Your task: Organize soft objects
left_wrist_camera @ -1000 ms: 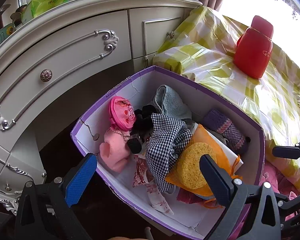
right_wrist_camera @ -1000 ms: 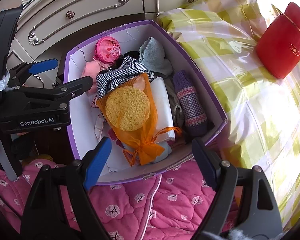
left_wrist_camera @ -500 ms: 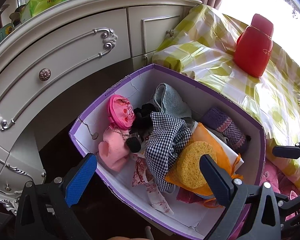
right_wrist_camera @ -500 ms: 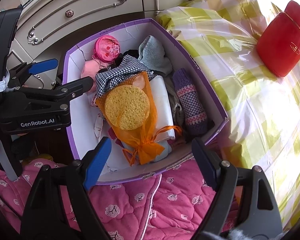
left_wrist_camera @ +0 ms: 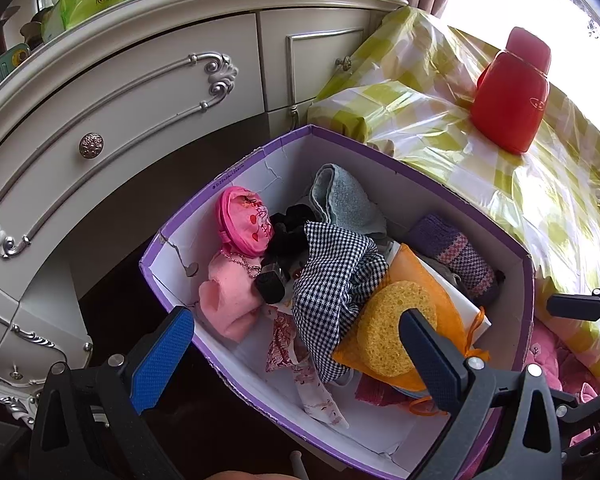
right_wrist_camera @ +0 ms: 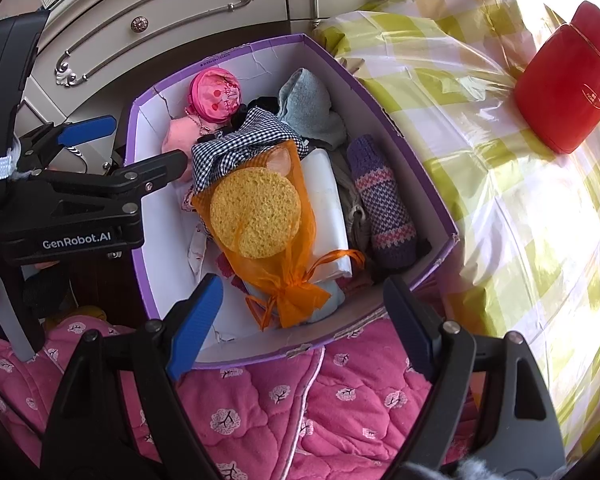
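Note:
A purple box [left_wrist_camera: 260, 176] [right_wrist_camera: 156, 240] with white walls holds several soft things. A yellow round sponge [left_wrist_camera: 396, 320] [right_wrist_camera: 256, 216] lies in an orange mesh bag [right_wrist_camera: 288, 292] on top. Around it are a black-and-white checked cloth [left_wrist_camera: 332, 280] [right_wrist_camera: 240, 140], a pink round pouch [left_wrist_camera: 246, 226] [right_wrist_camera: 216, 94], a grey-blue towel [left_wrist_camera: 344, 204] [right_wrist_camera: 308, 104] and a purple knitted sock [left_wrist_camera: 460, 256] [right_wrist_camera: 384, 208]. My left gripper [left_wrist_camera: 296, 360] [right_wrist_camera: 148, 140] hangs open over the box's near left side. My right gripper [right_wrist_camera: 302, 320] is open above the box's near rim, holding nothing.
A cream dresser [left_wrist_camera: 140, 100] with metal handles curves behind and left of the box. To the right lies a yellow checked plastic cover [left_wrist_camera: 500, 184] bearing a red case [left_wrist_camera: 508, 108] [right_wrist_camera: 564, 84]. A pink quilted cloth [right_wrist_camera: 300, 400] spreads under the right gripper.
Only a slight drift of both views. Both grippers stay open and the box's contents lie as before.

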The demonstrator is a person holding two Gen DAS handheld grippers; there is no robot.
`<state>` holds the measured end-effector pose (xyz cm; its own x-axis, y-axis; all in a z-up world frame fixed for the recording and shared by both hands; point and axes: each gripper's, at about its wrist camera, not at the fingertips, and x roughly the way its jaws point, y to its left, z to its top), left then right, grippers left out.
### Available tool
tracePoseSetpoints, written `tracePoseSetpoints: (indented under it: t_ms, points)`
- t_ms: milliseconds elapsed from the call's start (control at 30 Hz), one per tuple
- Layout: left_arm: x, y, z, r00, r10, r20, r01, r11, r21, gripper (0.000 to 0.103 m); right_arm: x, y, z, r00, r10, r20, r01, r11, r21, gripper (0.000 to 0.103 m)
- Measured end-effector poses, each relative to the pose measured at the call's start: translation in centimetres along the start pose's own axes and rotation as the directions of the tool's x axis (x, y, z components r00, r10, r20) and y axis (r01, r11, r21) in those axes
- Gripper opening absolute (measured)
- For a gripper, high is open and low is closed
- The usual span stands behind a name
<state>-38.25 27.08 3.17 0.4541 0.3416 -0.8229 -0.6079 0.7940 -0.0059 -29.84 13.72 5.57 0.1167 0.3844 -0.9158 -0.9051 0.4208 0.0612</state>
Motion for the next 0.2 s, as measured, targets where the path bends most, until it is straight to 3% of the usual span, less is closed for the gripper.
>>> tracePoseSetpoints:
  t_ms: [200]
  points:
    - [0.09,-0.14,0.01,0.999,0.030,0.013,-0.030,0.999,0.010,0.103,0.02,0.02,0.06,1.000,-0.001,0.000,0.001,1.000,0.002,0.084]
